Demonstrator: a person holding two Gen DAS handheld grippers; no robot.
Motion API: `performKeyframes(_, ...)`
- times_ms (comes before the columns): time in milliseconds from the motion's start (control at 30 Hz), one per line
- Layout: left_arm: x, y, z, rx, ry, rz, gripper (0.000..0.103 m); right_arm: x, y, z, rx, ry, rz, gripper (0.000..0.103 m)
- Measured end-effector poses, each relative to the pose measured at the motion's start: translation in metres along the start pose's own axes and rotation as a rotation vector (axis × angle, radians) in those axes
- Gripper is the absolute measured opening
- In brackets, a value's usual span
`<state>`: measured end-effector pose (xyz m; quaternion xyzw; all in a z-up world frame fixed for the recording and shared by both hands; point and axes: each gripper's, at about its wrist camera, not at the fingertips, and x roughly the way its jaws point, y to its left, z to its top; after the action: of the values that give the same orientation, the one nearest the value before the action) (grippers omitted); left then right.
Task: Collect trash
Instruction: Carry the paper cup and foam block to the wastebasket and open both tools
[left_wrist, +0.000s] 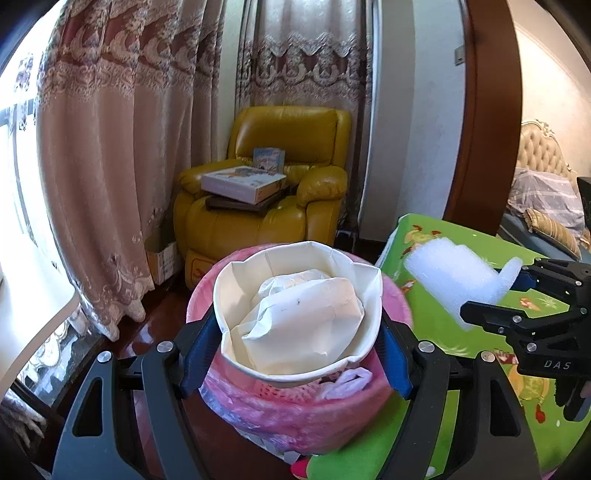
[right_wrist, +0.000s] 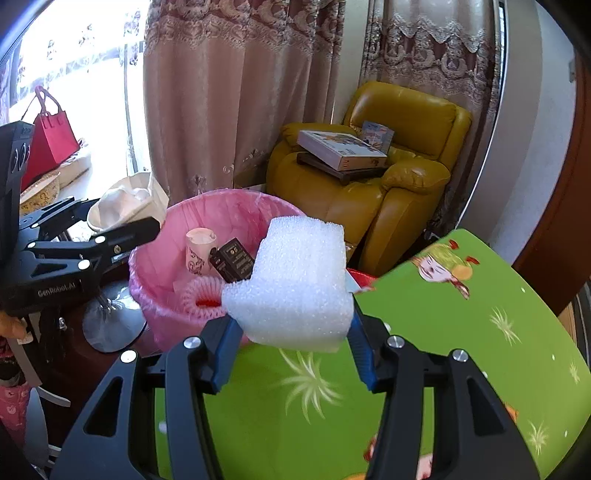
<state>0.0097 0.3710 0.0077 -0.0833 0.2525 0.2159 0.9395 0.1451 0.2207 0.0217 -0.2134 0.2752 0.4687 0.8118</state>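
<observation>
Left gripper (left_wrist: 295, 354) pinching crumpled paper bowl (left_wrist: 299, 314) directly over pink bin (left_wrist: 295, 410) beneath its fingertips, right gripper (right_wrist: 291, 332) clamping foam block (right_wrist: 295, 280), bin ahead-left, farther off.

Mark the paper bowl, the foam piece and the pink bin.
paper bowl (left_wrist: 295, 254), left wrist view, far inner wall.
foam piece (right_wrist: 295, 280), right wrist view, middle of its front face.
pink bin (right_wrist: 221, 214), right wrist view, far inner liner wall.
</observation>
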Motion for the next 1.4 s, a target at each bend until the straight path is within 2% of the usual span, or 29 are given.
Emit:
performKeyframes(433, 0.028, 0.023, 0.006, -0.040, 0.042, 0.022, 0.071, 0.043, 0.022, 0.030, -0.038, 0.011, 0.004, 0.052)
performKeyframes(1067, 0.046, 0.032, 0.008, -0.082, 0.073, 0.007, 0.072, 0.066, 0.030, 0.037, -0.057, 0.015, 0.021, 0.052)
performKeyframes(1100, 0.046, 0.032, 0.008, -0.082, 0.072, 0.009, 0.072, 0.066, 0.031, 0.038, -0.057, 0.016, 0.025, 0.055)
performKeyframes(1133, 0.047, 0.032, 0.008, -0.083, 0.070, 0.012, 0.075, 0.067, 0.032, 0.038, -0.057, 0.019, 0.030, 0.069)
performKeyframes(1167, 0.046, 0.033, 0.008, -0.084, 0.063, 0.020, 0.085, 0.067, 0.032, 0.038, -0.055, 0.020, 0.033, 0.075)
performKeyframes(1233, 0.044, 0.032, 0.009, -0.088, 0.038, 0.040, 0.090, 0.064, 0.032, 0.037, -0.050, 0.005, 0.039, 0.077)
performKeyframes(1400, 0.040, 0.034, 0.012, -0.077, 0.024, 0.079, 0.092, 0.054, 0.027, 0.033, -0.052, -0.005, 0.038, 0.077)
